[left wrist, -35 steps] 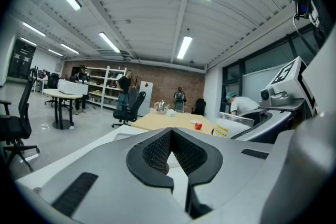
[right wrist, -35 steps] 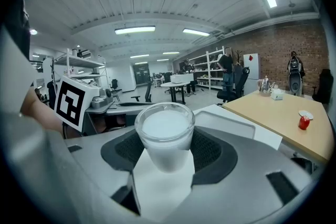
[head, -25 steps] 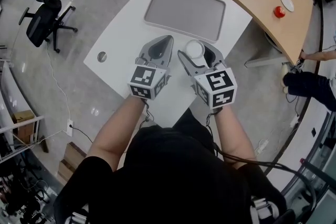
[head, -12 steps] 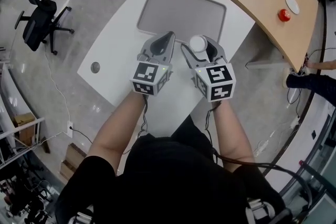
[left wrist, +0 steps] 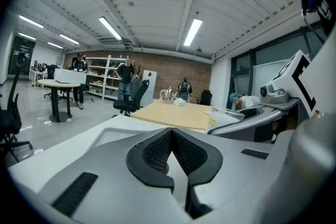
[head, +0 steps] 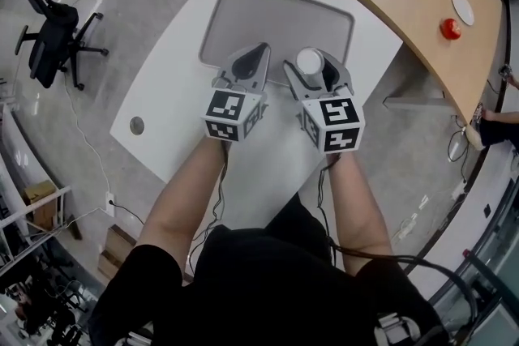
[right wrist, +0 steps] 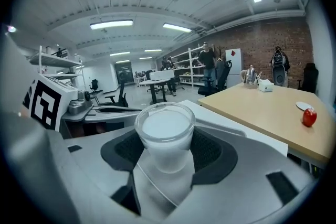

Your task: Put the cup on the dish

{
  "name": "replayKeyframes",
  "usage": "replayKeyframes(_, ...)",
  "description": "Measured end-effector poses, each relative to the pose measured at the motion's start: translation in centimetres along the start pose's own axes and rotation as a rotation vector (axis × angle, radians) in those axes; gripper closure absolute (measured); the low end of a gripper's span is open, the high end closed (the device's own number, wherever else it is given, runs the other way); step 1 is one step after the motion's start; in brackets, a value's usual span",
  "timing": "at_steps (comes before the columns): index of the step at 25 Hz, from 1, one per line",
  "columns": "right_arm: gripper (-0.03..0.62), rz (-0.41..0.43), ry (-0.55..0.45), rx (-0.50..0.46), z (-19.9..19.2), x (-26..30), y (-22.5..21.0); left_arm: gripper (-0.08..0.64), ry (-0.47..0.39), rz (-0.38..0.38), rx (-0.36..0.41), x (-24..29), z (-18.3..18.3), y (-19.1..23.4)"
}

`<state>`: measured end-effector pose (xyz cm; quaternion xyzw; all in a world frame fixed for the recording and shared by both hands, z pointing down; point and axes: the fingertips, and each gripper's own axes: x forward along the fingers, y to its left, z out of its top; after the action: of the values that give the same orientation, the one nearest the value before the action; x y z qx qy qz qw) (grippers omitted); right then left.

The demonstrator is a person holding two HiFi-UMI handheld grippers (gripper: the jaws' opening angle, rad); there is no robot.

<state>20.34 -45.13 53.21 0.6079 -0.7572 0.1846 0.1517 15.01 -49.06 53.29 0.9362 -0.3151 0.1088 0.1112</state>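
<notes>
1. Both tools have advanced to the near rim of the grey rectangular dish [head: 251, 12] on the white counter [head: 174, 89]
2. Right tool [head: 310, 73] clamps the white-filled clear glass cup [right wrist: 165, 136] at that rim; left tool [head: 253, 53] is pressed together, empty
3. Carry it over the dish's middle, upright, and seat the base flat before letting go

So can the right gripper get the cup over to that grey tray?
Probably yes. The right gripper, shut on the cup, hovers at the near edge of the tray, and nothing I can see stands between them. The left gripper sits beside it, not in the path.
</notes>
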Motion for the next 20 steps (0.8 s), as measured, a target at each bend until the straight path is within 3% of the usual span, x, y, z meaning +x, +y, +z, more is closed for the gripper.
replayKeyframes(11, 0.337, 0.003, 0.019, 0.009, -1.7, 6.8, -3.8, 0.563, 0.033, 0.004, -0.003, 6.8, -2.9, 2.4)
replayKeyframes(20, 0.337, -0.004, 0.054, -0.009, -3.2, 9.7, -4.6, 0.563, 0.077, 0.003, -0.037, 9.0, -4.6, 3.6)
